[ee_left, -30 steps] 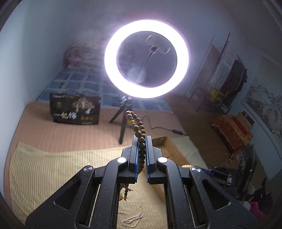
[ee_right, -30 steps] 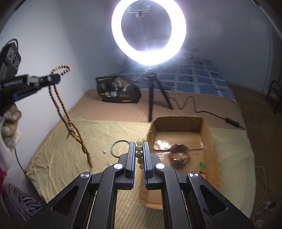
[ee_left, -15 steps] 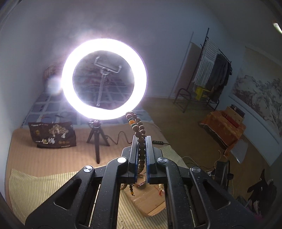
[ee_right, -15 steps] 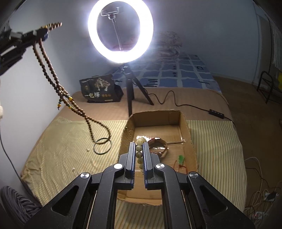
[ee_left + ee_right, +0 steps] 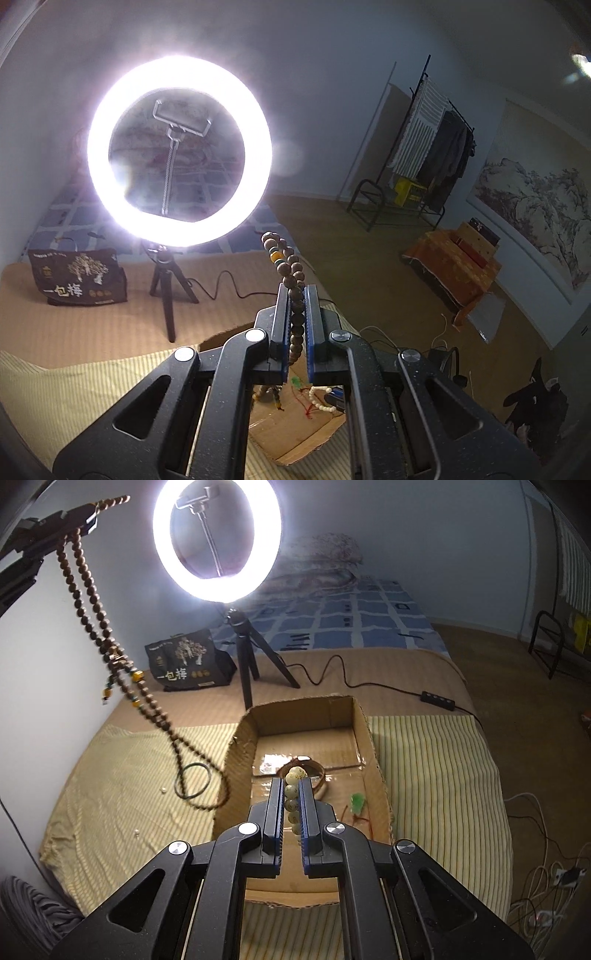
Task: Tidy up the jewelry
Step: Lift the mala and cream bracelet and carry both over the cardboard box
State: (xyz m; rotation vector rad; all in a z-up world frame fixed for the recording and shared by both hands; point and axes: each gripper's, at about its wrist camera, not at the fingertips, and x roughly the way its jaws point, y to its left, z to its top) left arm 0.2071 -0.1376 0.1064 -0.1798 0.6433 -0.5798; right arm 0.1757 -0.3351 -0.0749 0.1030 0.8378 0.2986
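Above the cardboard box, each gripper's jaws pinch a bead strand.

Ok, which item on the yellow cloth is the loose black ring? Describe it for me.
Start at the cardboard box. Just left of its left wall, on the striped yellow cloth, lies a thin black ring. Unlike the brown bead necklace dangling over it, it is plain and unbeaded.

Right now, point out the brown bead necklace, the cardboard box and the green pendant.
brown bead necklace (image 5: 85, 602), right wrist view, hanging strand.
cardboard box (image 5: 303, 714), right wrist view, far wall.
green pendant (image 5: 357, 800), right wrist view, green stone.
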